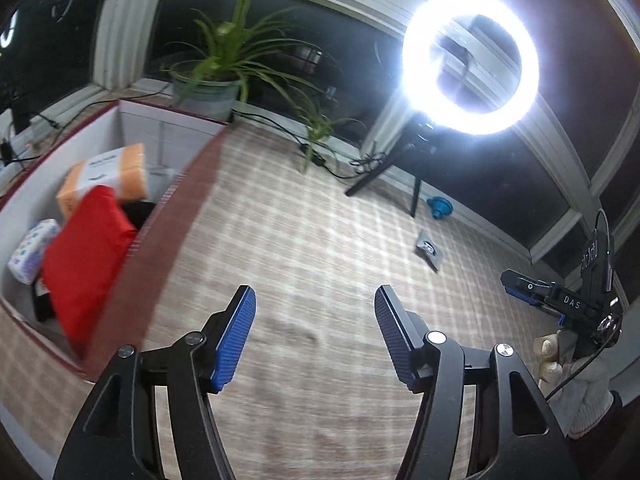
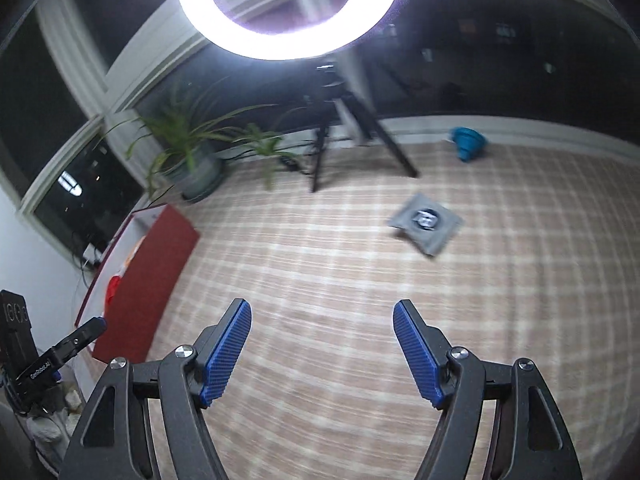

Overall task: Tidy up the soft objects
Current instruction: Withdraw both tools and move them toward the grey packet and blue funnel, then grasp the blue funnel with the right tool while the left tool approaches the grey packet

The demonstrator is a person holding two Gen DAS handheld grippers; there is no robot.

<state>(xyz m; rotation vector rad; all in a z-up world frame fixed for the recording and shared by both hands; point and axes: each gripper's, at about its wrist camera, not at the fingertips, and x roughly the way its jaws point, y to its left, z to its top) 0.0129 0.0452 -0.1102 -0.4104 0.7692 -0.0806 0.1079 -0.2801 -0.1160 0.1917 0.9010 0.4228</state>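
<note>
Both claws, left claw point(image 1: 315, 334) and right claw point(image 2: 322, 350), are held wide open with nothing gripped; a grey packet point(image 2: 425, 221) is left lying on the checked worktop point(image 2: 320, 264), red pillow point(image 1: 86, 256) already stuffed in the box point(image 1: 168, 128)

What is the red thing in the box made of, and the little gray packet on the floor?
The red thing looks like matte fabric, probably a soft cushion or folded cloth: its corners are rounded and nothing glints on it. The gray packet looks like thin plastic film: it lies flat, with a printed label in the middle, but blur hides any shine.
</note>
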